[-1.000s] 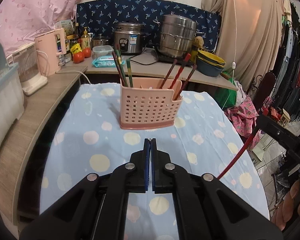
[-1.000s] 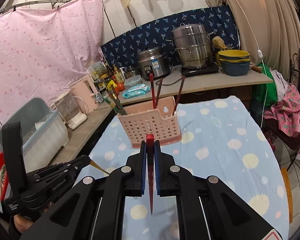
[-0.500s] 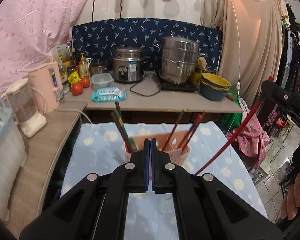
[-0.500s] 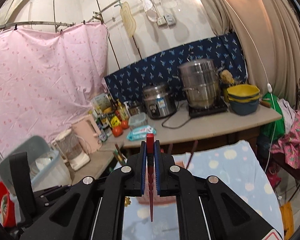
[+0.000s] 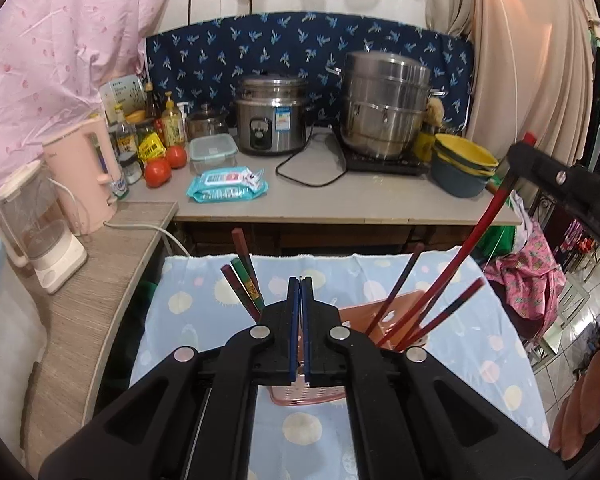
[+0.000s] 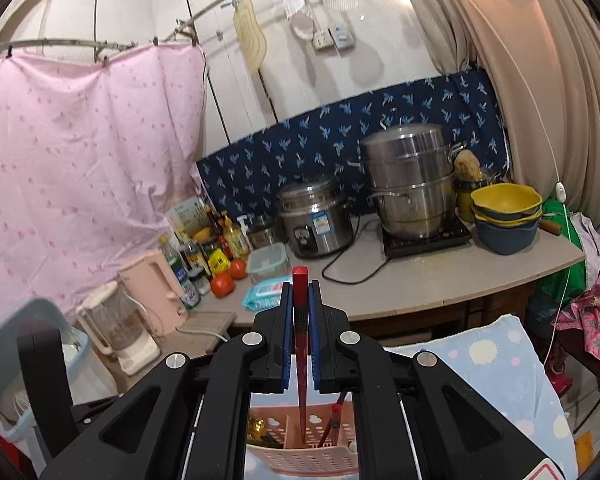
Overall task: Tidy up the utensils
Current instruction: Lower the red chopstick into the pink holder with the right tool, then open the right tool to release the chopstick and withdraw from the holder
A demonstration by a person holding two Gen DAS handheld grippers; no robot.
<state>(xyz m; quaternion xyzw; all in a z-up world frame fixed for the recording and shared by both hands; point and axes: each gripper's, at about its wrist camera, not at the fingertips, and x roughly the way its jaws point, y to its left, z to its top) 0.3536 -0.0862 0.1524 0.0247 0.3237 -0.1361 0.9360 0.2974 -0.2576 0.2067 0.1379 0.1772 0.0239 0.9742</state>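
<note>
Right tongs: clamped on a red chopstick, its tip down inside the pink caddy.
Left tongs: pressed together, holding nothing, just above the caddy.
Caddy: on the tabletop, chopsticks leaning in both ends.
</note>
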